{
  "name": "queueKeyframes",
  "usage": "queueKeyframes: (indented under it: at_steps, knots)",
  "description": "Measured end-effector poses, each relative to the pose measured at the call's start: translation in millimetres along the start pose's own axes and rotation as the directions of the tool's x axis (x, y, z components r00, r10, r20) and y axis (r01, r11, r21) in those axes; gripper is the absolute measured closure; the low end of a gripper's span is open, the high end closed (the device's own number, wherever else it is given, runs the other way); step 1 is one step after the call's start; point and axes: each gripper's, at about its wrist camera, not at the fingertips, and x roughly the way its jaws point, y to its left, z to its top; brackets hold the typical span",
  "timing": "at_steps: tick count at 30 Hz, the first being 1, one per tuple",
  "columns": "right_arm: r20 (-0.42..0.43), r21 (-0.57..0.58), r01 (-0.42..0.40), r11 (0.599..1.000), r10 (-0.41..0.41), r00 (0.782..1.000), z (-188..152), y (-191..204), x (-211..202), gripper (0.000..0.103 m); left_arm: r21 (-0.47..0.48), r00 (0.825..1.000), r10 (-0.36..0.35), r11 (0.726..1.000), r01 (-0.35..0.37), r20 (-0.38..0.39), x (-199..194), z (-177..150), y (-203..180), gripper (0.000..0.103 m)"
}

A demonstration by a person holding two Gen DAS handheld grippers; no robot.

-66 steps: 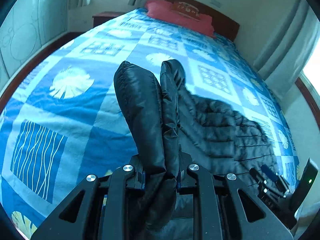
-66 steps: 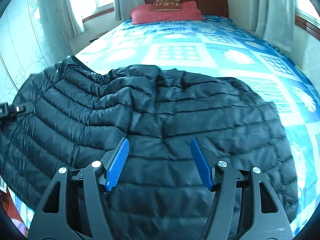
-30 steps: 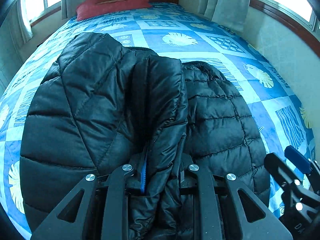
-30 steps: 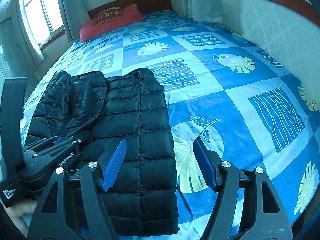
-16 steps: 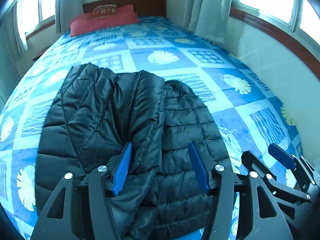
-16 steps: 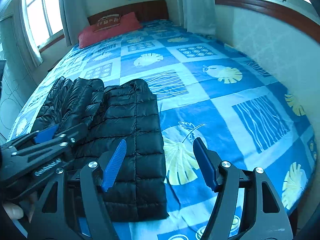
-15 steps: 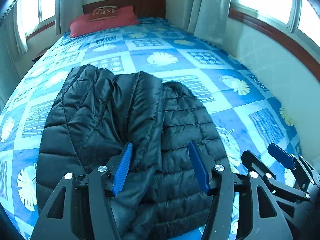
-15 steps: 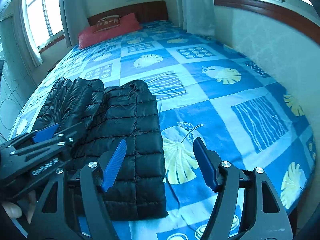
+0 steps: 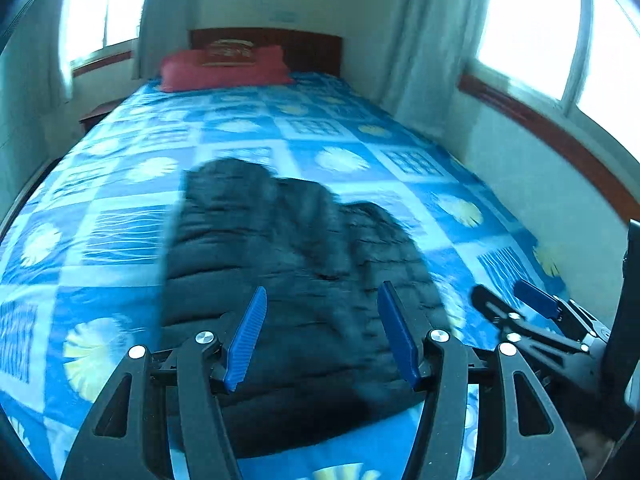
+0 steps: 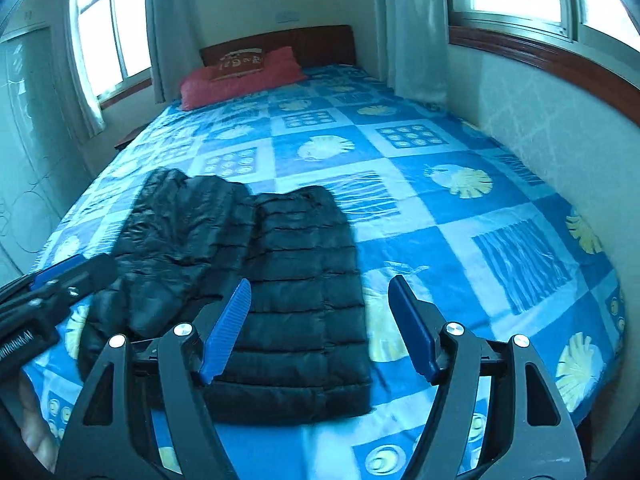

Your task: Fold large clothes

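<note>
Both hand-held grippers hang above the near end of a bed (image 10: pixel 460 208), each with its blue fingers spread wide and nothing between them. Seen from the right wrist camera, the right hand-held gripper (image 10: pixel 320 320) looks down on a black quilted puffer jacket (image 10: pixel 304 304), which lies flat on the blue patterned bedspread near the foot of the bed, towards its left side. From the left wrist camera, the left hand-held gripper (image 9: pixel 322 330) hovers over the same jacket (image 9: pixel 304 264), though that view is blurred. The jacket appears folded lengthwise into a long, narrow shape: one quilted panel lies smooth on the right, and a looser, rumpled section, probably a sleeve, lies alongside on the left. The side folds seem done, judging by this shape; folding it across its length into a compact bundle likely remains. Neither gripper touches the fabric. A red pillow (image 10: pixel 240 76) rests against the wooden headboard (image 10: pixel 320 42), well apart from the jacket.
</note>
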Motion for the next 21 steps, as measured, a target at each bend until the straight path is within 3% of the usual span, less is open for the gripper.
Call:
queueKeyframes:
  at_steps: [3, 5, 9, 13, 19, 20, 21]
  knots:
    - [-0.015, -0.001, -0.054, 0.999, 0.054, 0.998, 7, 21, 12, 0.025, -0.061, 0.996, 0.082, 0.995, -0.081, 0.015, 0, -4, 50, 0.039]
    - [-0.037, -0.001, -0.088, 0.996, 0.088, 0.995, 11, 37, 25, 0.024, -0.124, 0.993, 0.120, 0.985, -0.121, -0.020, 11, -11, 85, 0.038]
    - [-0.102, 0.039, -0.166, 0.985, 0.169, 0.980, 18, 61, 63, 0.020, -0.240, 0.990, 0.125, 0.961, -0.139, -0.069, 36, -25, 134, 0.038]
    - [-0.198, 0.076, -0.146, 0.986, 0.159, 0.967, 16, 72, 109, 0.019, -0.280, 0.991, 0.076, 0.955, -0.103, -0.109, 62, -37, 145, 0.038]
    - [-0.301, 0.113, -0.118, 0.987, 0.147, 0.942, 2, 71, 140, 0.019, -0.244, 0.995, 0.058, 0.967, -0.077, -0.085, 73, -37, 143, 0.038]
    - [-0.309, 0.124, -0.135, 0.983, 0.168, 0.936, -2, 70, 142, 0.024, -0.249, 0.995, 0.050, 0.966, -0.069, -0.084, 75, -37, 145, 0.038]
    - [-0.315, 0.135, -0.159, 0.978, 0.195, 0.929, -4, 70, 144, 0.041, -0.257, 0.996, 0.039, 0.965, -0.059, -0.081, 78, -37, 146, 0.038]
